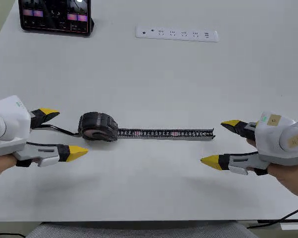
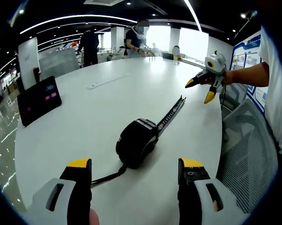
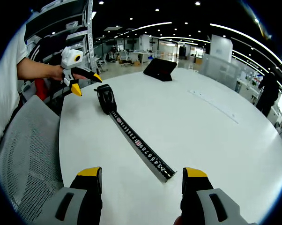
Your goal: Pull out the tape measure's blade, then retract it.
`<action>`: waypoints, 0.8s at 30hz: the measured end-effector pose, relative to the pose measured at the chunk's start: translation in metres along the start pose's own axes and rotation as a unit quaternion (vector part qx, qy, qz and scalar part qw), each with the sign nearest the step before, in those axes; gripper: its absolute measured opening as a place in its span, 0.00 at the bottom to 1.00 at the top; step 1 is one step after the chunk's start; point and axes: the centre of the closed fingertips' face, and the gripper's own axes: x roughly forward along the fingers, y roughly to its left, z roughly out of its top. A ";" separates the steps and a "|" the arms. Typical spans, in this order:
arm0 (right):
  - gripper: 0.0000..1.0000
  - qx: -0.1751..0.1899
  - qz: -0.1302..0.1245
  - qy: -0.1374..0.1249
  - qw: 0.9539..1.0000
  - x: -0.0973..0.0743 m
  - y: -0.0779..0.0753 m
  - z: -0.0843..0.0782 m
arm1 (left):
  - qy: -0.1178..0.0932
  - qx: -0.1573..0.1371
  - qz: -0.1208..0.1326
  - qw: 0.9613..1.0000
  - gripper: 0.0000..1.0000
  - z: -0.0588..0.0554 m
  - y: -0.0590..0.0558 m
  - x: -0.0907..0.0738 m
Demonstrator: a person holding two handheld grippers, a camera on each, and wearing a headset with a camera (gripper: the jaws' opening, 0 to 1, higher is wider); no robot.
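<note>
A wide white table (image 1: 149, 74) with a rounded edge carries the work, smooth and mostly bare. At its far side a dark tablet (image 1: 55, 15) stands propped, its top cut off by the head view's edge, and a white power strip (image 1: 177, 33) lies flat to the right of it. The gripper views show a large open hall with a dark ceiling, curved light strips and spotlights. People stand beyond the table's far end, and a grey mesh chair (image 2: 244, 150) sits close against its near edge. The tape measure's black case (image 1: 98, 127) rests on its side left of centre, and its blade (image 1: 164, 133) lies flat on the table, drawn out towards the right. The left gripper (image 1: 71, 132) has its jaws spread wide, the case just ahead of their tips and untouched. The right gripper (image 1: 212, 141) is likewise spread and holds nothing, and the blade's end is near its opening but apart from it. A dark strap (image 1: 62, 130) trails from the case towards the left gripper's far jaw, though whether it touches is unclear. The blade's end hook is hard to make out, and its figures are too small to read in the head view.
</note>
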 end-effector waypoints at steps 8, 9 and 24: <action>0.73 0.010 -0.005 -0.010 1.000 -0.006 0.008 0.000 | -0.017 -0.015 0.008 1.000 0.77 -0.004 -0.006 -0.009; 0.73 0.010 -0.006 -0.010 1.000 -0.007 0.009 -0.001 | -0.016 -0.016 0.009 1.000 0.78 -0.006 -0.007 -0.010; 0.74 0.020 -0.017 -0.020 0.999 -0.017 0.017 -0.012 | -0.028 -0.049 0.023 0.998 0.80 -0.021 -0.018 -0.028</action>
